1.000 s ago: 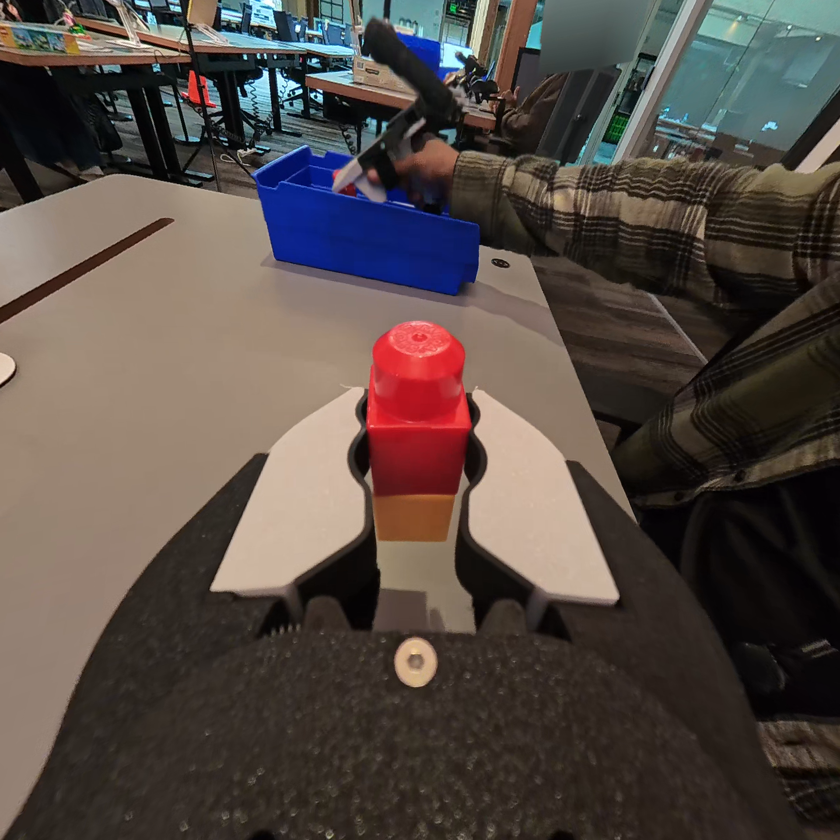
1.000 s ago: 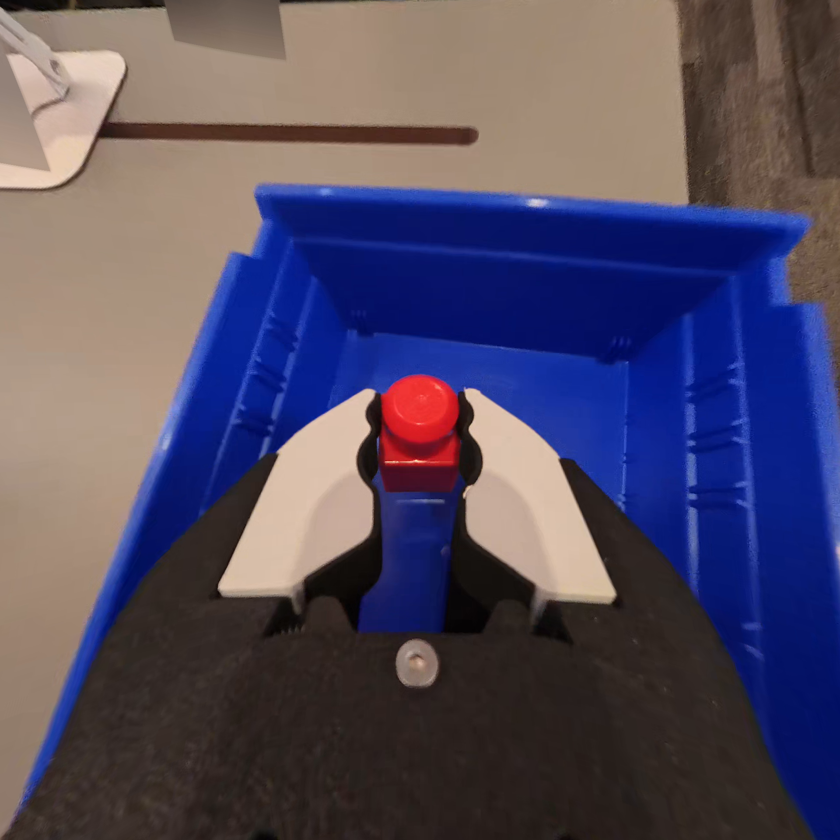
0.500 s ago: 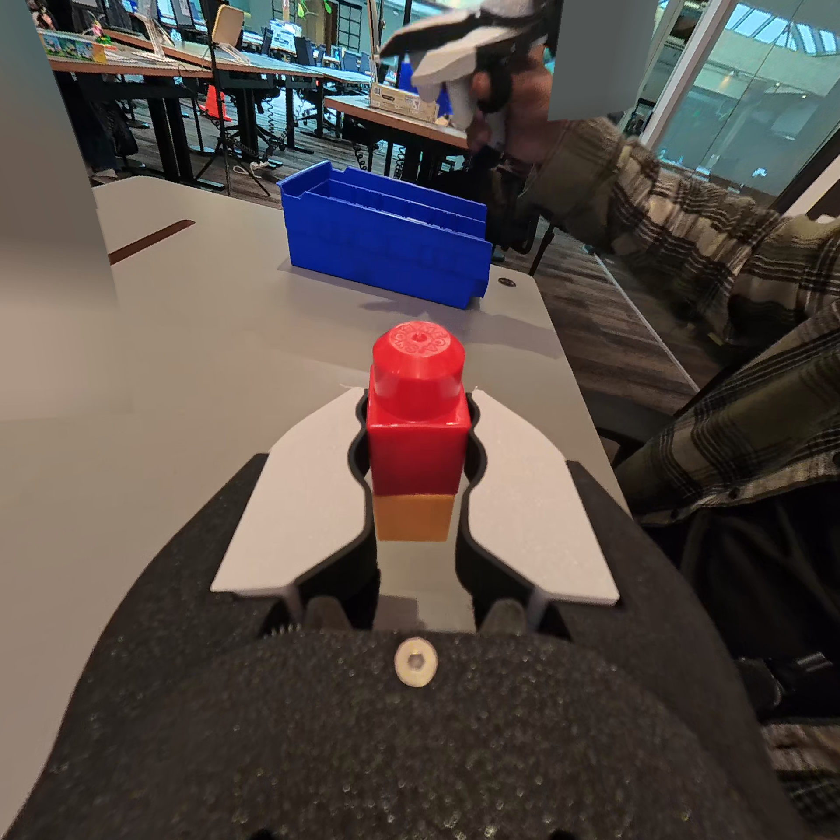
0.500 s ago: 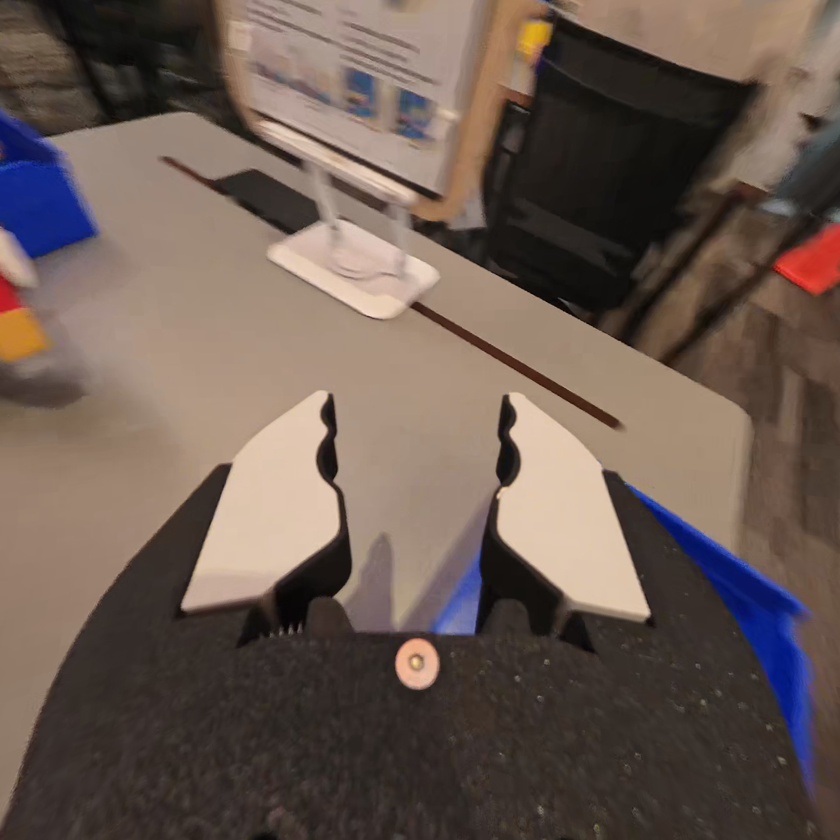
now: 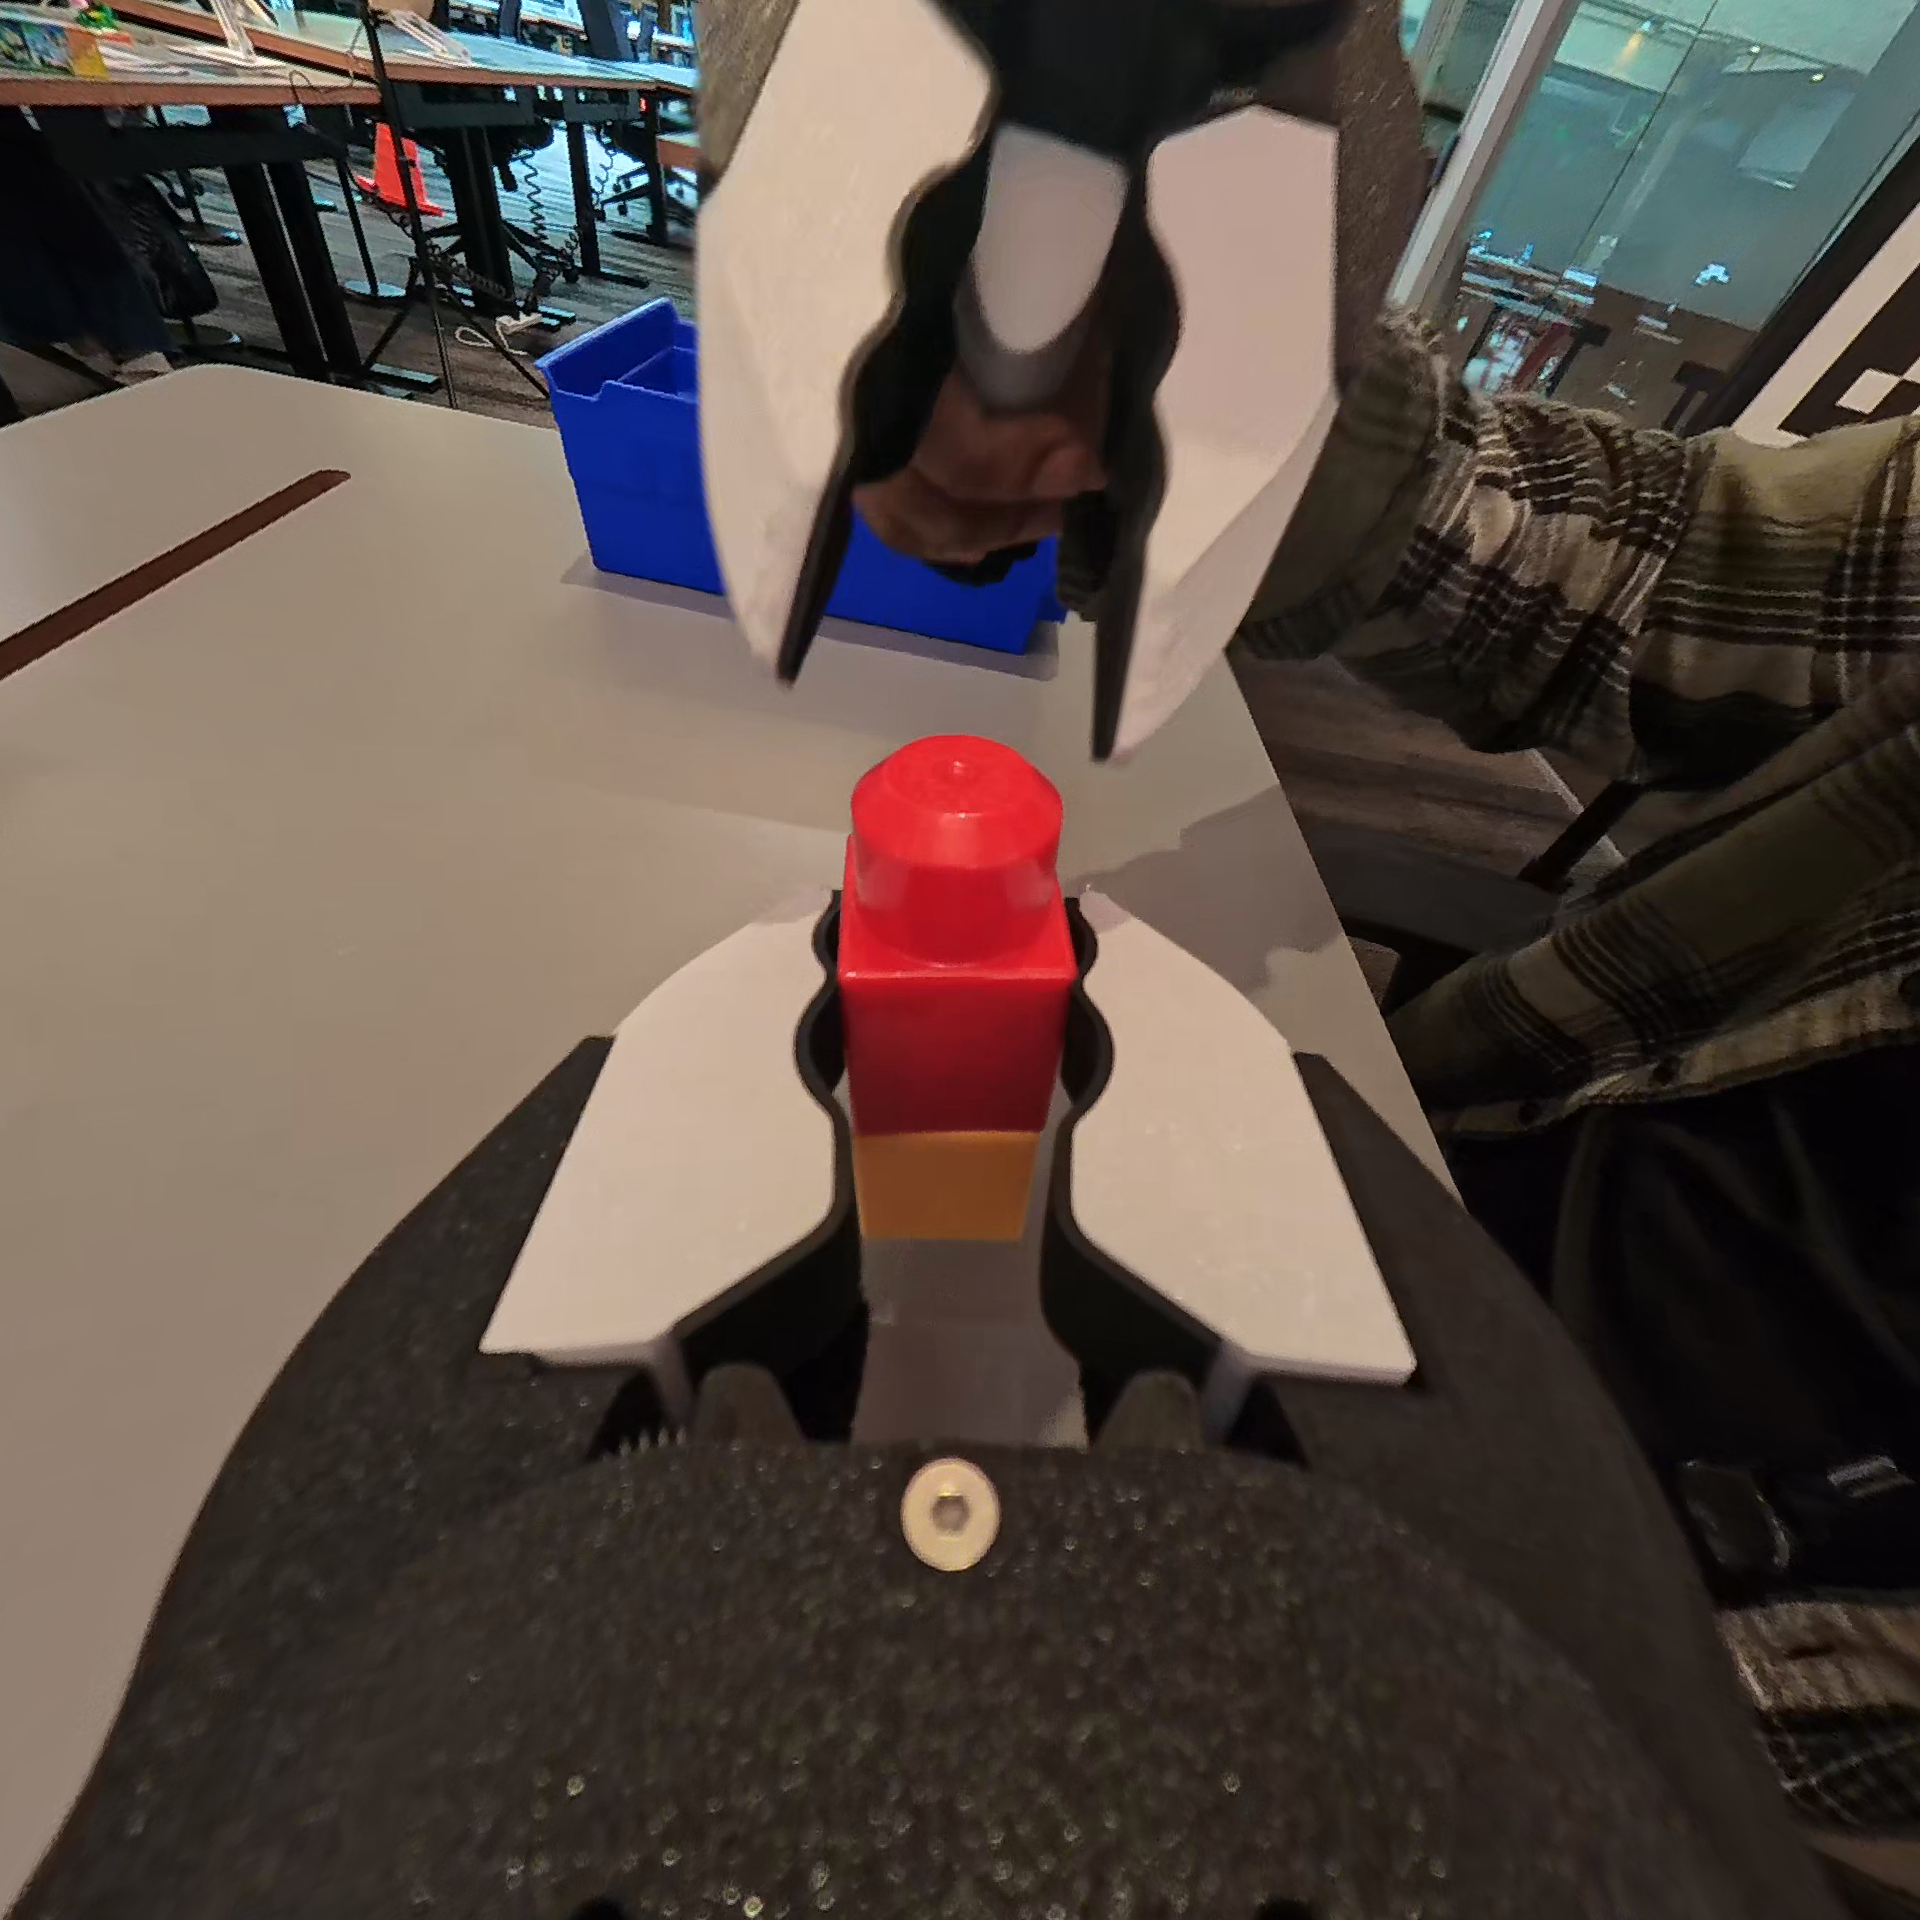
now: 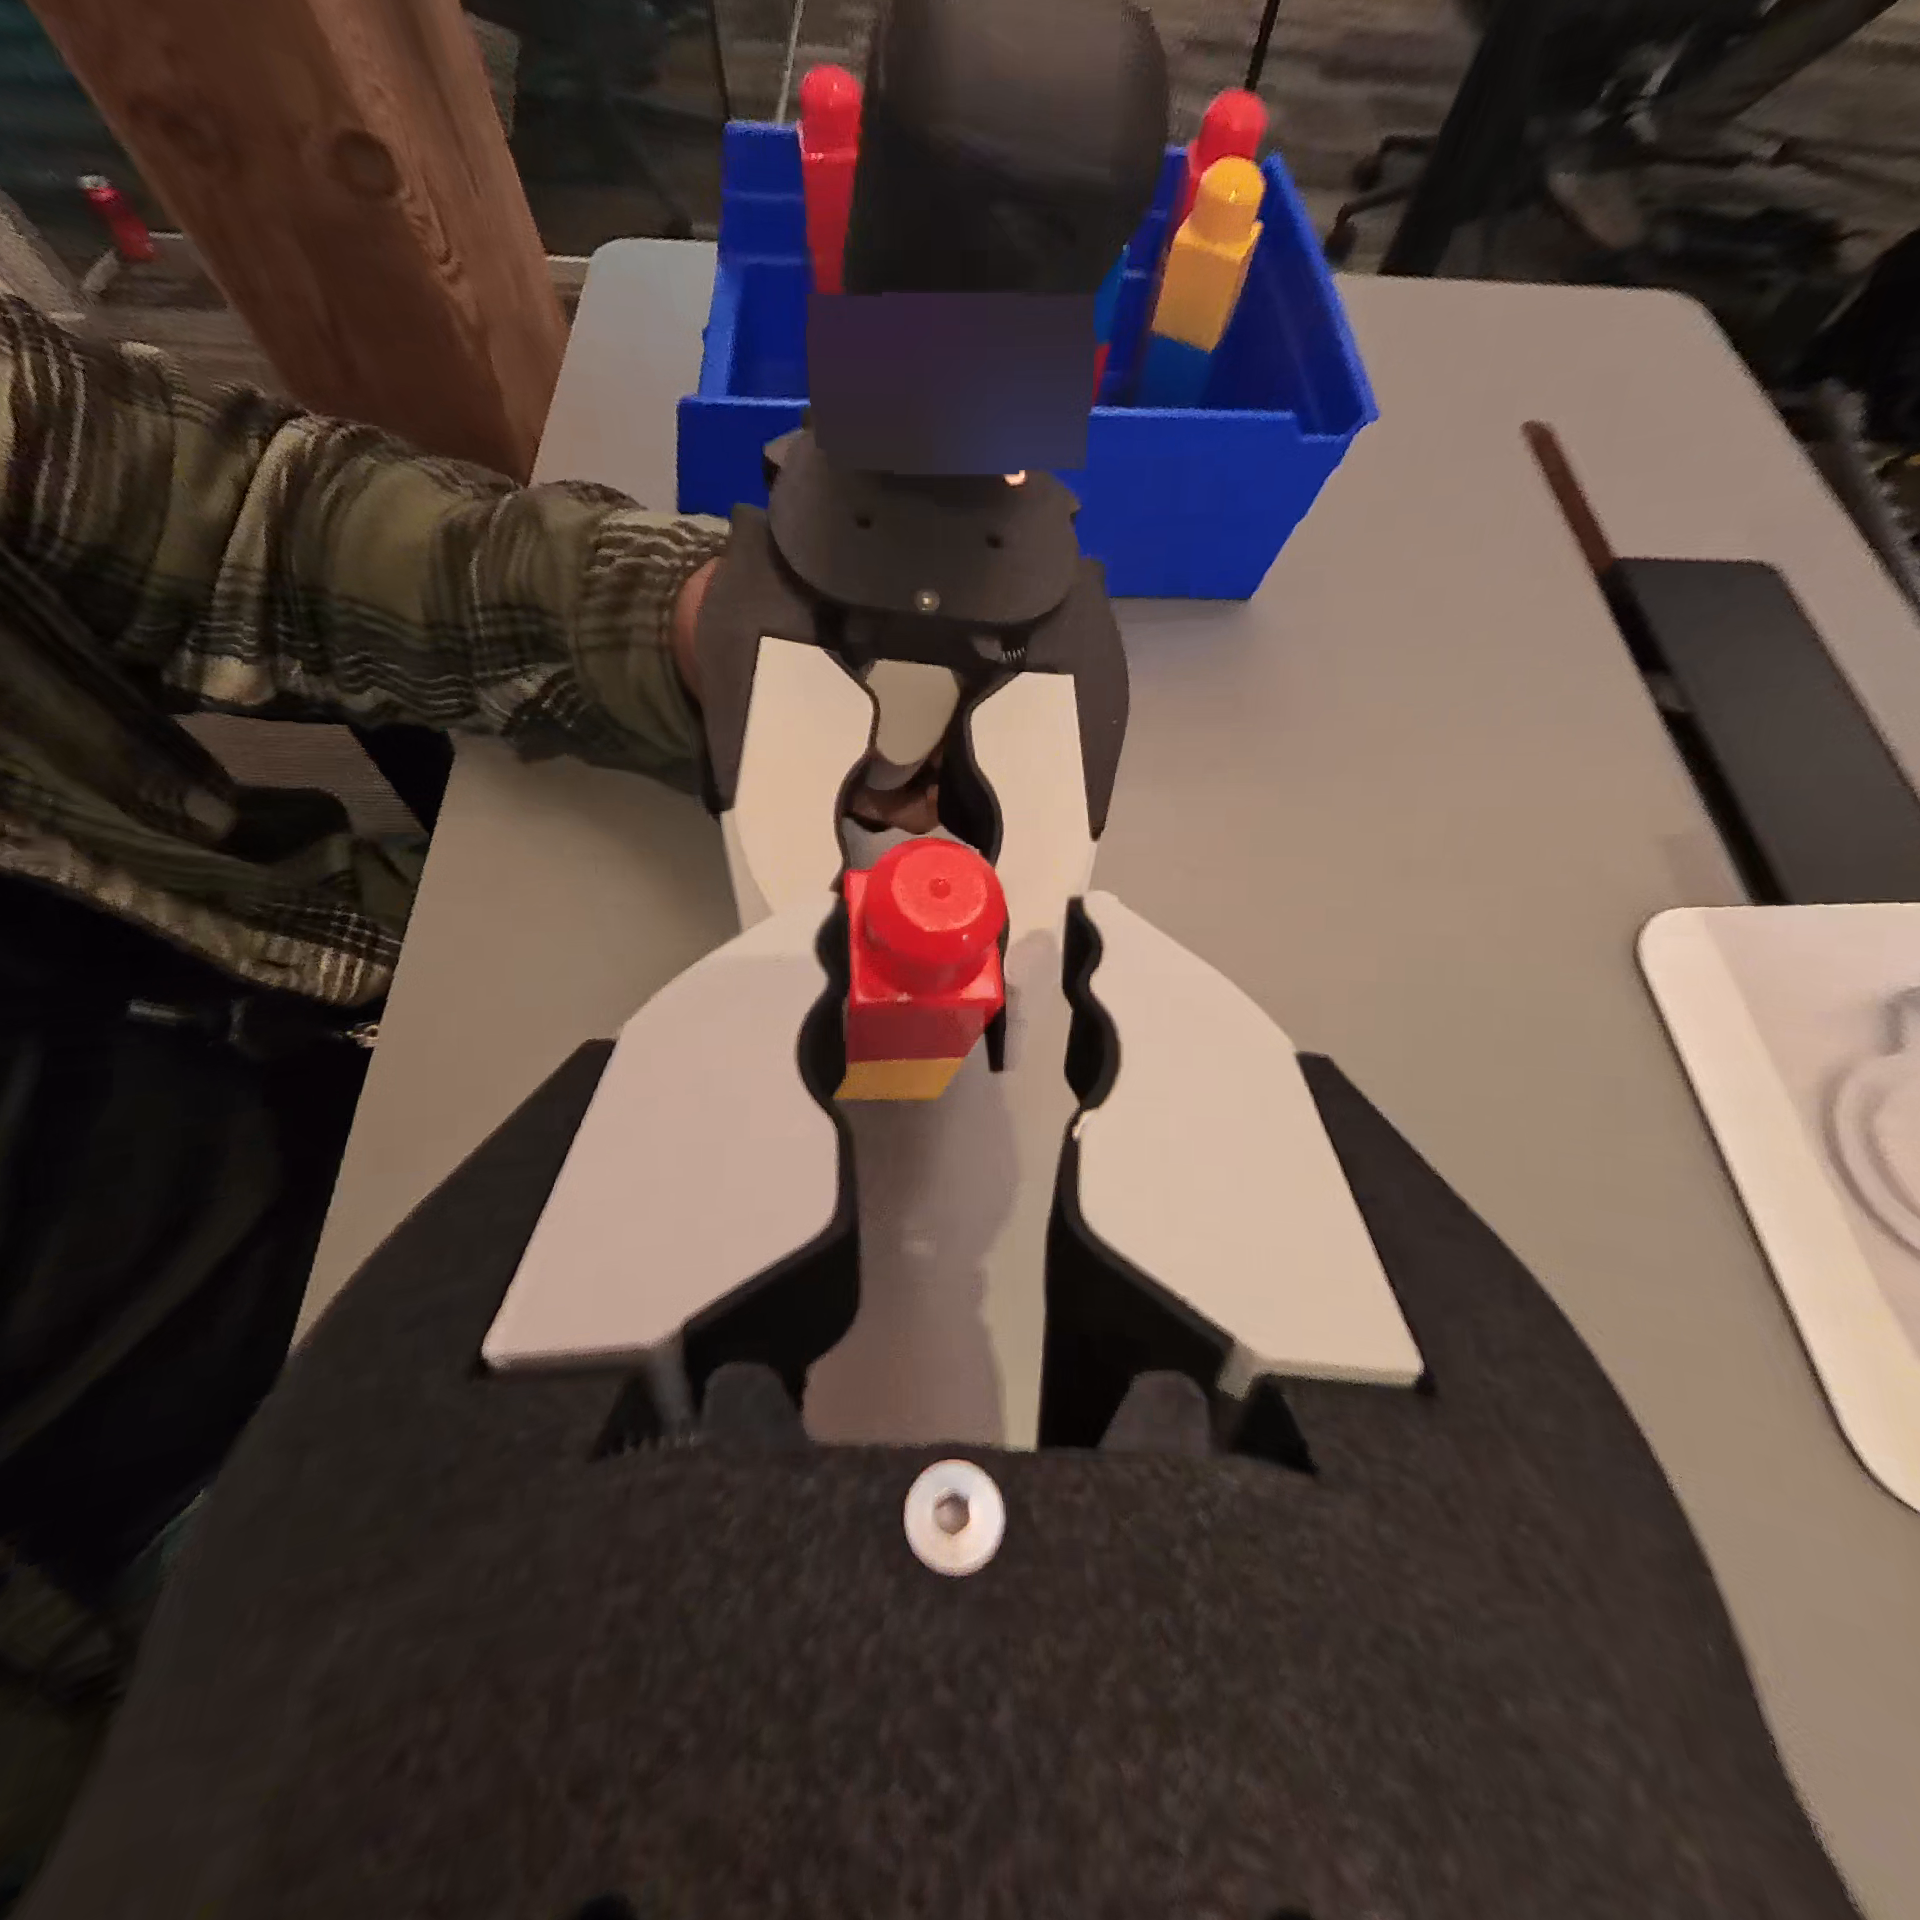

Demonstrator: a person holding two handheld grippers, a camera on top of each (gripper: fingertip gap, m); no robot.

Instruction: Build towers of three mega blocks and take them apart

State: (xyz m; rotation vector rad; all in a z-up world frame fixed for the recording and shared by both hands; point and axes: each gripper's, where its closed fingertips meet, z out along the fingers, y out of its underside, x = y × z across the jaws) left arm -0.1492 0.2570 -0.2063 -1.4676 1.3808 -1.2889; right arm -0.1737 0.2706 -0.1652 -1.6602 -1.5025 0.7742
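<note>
Left tongs (image 5: 954, 1023) clenched on the red block (image 5: 954, 977), centre of the left wrist view — fingers press both side faces. Red block sits on a yellow block (image 5: 943, 1184); the two-block stack stands upright on the grey bench (image 5: 312, 831).

Right tongs (image 5: 940, 717) come in from the top of that frame, released, tips spread wider than the stud and hovering just above and beyond the red block, not touching it. The hand (image 5: 977, 488) holding them shows between the fingers, with a plaid sleeve (image 5: 1558, 582) running off to the right edge.

Right wrist view: same stack at frame centre, red block (image 6: 925, 966) over yellow block (image 6: 899, 1078), lying in the gap of the right tongs (image 6: 951, 997). The stack is near the left finger; contact there is hard to judge, probably none. Left tongs (image 6: 920, 831) face the camera from behind the stack, closed on it.

Blue bin (image 6: 1195, 499) at top centre of the right wrist view, behind the left tongs, holds upright stacks of red, yellow and blue blocks (image 6: 1205, 260). A second blue bin (image 5: 634, 488) sits on the bench in the upper middle of the left wrist view, partly hidden by the right tongs — contents not visible. White flat stand base (image 6: 1787, 1143) at the right edge of the right wrist view.
</note>
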